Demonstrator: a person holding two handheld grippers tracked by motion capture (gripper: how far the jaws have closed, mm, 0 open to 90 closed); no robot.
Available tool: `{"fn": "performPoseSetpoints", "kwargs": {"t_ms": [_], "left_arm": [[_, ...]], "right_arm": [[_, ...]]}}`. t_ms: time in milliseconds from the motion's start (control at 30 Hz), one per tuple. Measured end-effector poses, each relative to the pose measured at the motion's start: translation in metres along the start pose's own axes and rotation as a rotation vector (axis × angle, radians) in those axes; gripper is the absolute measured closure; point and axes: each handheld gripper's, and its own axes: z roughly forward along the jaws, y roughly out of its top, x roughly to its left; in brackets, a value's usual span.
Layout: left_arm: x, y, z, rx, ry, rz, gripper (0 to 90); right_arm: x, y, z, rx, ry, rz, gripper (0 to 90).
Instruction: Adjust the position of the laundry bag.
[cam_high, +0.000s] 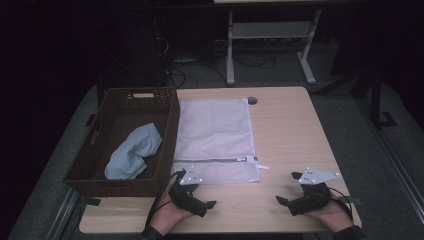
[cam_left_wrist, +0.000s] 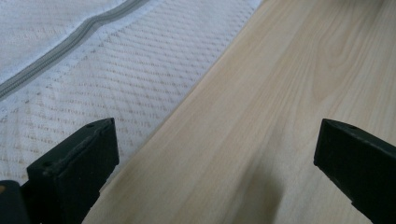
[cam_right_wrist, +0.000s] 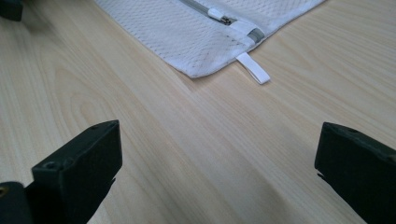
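Mesh bag (cam_high: 215, 140) lies just beyond left claw (cam_high: 204, 192) and right claw (cam_high: 287, 187), both spread apart.

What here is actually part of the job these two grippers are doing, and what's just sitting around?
Likely part of the job:
- white mesh laundry bag, flat on the table, zipper shut
- left gripper, open, next to the bag's near edge
- right gripper, open, over bare table
- light blue cloth, lying in the brown wicker basket

Just lying about:
- white desk legs and cables on the floor behind
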Motion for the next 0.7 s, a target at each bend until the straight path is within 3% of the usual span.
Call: {"fn": "performPoseSetpoints", "kwargs": {"t_ms": [200,700], "left_arm": [[0.000,0.007,0.001,-0.020,0.012,-0.011,0.0],[0.006,0.027,0.007,-0.057,0.023,0.010,0.0]], "right_arm": [[0.000,0.001,0.001,-0.003,-0.003,0.002,0.2],[0.003,0.003,0.002,-0.019,-0.002,-0.019,0.2]]}}
